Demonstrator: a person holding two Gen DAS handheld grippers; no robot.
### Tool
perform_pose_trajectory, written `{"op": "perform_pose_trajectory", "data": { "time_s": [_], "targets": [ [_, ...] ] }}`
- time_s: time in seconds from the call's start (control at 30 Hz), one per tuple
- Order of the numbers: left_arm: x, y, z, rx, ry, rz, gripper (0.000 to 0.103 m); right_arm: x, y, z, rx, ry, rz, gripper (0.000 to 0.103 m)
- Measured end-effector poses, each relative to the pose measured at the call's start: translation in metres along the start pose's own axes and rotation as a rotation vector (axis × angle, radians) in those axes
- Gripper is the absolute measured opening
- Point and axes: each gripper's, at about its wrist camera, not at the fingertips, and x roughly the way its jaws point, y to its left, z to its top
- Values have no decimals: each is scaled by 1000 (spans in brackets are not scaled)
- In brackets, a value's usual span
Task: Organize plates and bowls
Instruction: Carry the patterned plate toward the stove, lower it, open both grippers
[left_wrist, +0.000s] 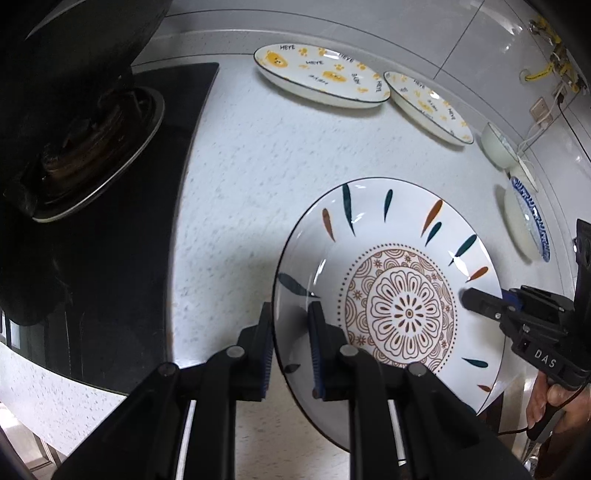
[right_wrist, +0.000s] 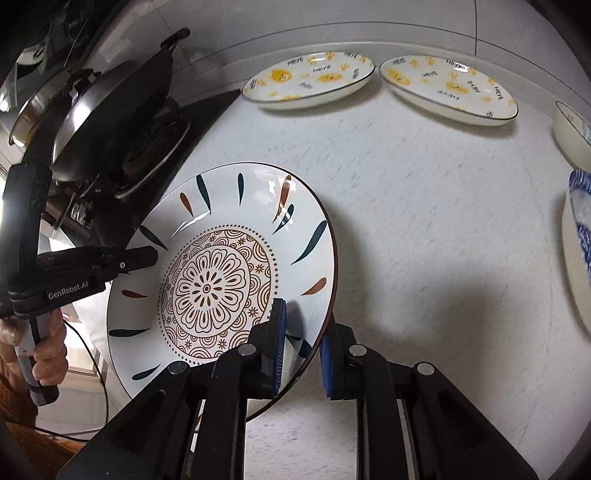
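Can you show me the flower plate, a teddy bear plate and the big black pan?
flower plate (left_wrist: 408, 314), left wrist view, painted centre.
teddy bear plate (left_wrist: 317, 75), left wrist view, its middle.
black pan (right_wrist: 114, 122), right wrist view, its dark side.

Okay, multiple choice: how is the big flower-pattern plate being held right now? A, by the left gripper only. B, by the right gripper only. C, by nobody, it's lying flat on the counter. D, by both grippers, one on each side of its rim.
D: the left gripper clamps one side of the flower-pattern plate rim while the right gripper clamps the opposite side.
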Motion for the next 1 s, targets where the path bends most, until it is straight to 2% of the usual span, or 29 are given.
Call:
{"op": "perform_pose_trajectory", "data": {
  "time_s": [0.23, 0.63, 0.8, 0.9, 1.0],
  "targets": [
    [0, 9, -8, 37, -23, 1, 17, 10, 12, -17, 66, -4, -5, 15],
    [-8, 24, -21, 62, -35, -28, 17, 12, 30, -26, 79, -3, 7, 18],
    [-23, 28, -27, 90, -85, -14, 18, -3, 23, -28, 81, -37, -7, 35],
    [-41, 28, -28, 119, -149, -70, 18, -15, 19, -28, 74, -62, -33, 39],
    [-57, 28, -27, 118, -222, -43, 18, -25, 12, -26, 71, -87, -43, 46]
  ]
}}
